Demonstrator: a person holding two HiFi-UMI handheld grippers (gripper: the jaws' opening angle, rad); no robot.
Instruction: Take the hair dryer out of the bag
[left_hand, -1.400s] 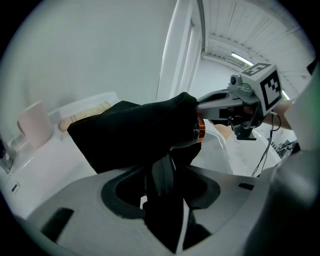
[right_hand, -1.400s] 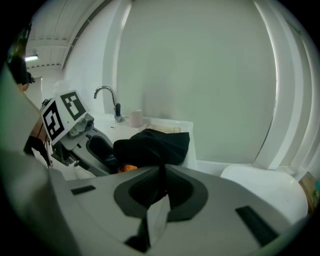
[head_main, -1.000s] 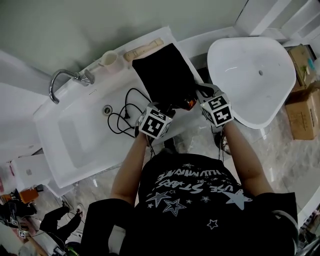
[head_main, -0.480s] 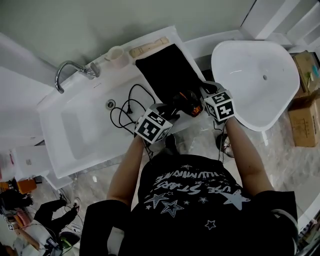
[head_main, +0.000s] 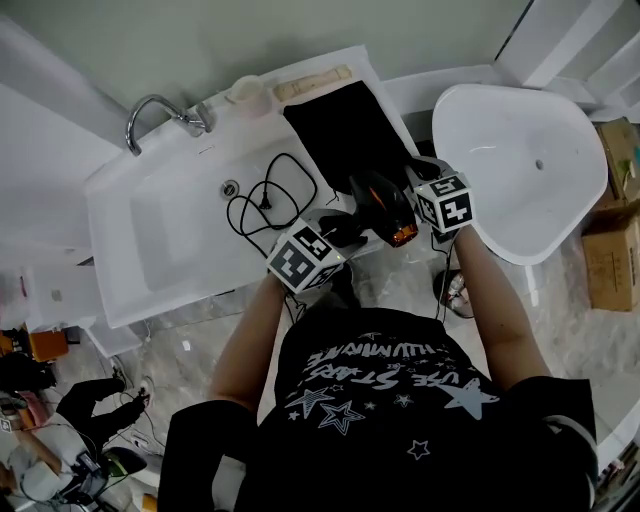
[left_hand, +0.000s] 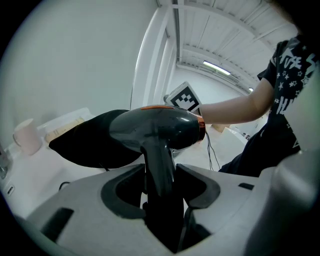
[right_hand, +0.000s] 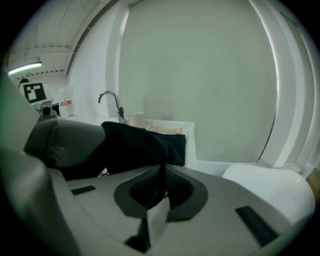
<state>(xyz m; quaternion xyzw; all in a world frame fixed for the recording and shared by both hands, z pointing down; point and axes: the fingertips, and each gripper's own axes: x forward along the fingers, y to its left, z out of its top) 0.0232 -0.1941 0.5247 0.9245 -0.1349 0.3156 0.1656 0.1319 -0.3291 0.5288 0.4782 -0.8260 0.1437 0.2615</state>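
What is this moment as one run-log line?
left gripper: shut on handle of glossy black hair dryer | right gripper: shut on edge of black fabric bag | dryer: body outside bag mouth

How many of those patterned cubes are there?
2. One cube sits on the left gripper holding the hair dryer; the other on the right gripper pinching the bag.

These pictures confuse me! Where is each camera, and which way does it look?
Head view: on the person's head, looking steeply down at the sink, bag and hair dryer; arms, shirt, left tool and right tool show.
Left gripper view: on the left tool, looking along its jaws gripping the hair dryer's handle; the right arm shows.
Right gripper view: on the right tool, looking along jaws pinching the bag, toward the faucet.
Shared: both gripper views show the bag.
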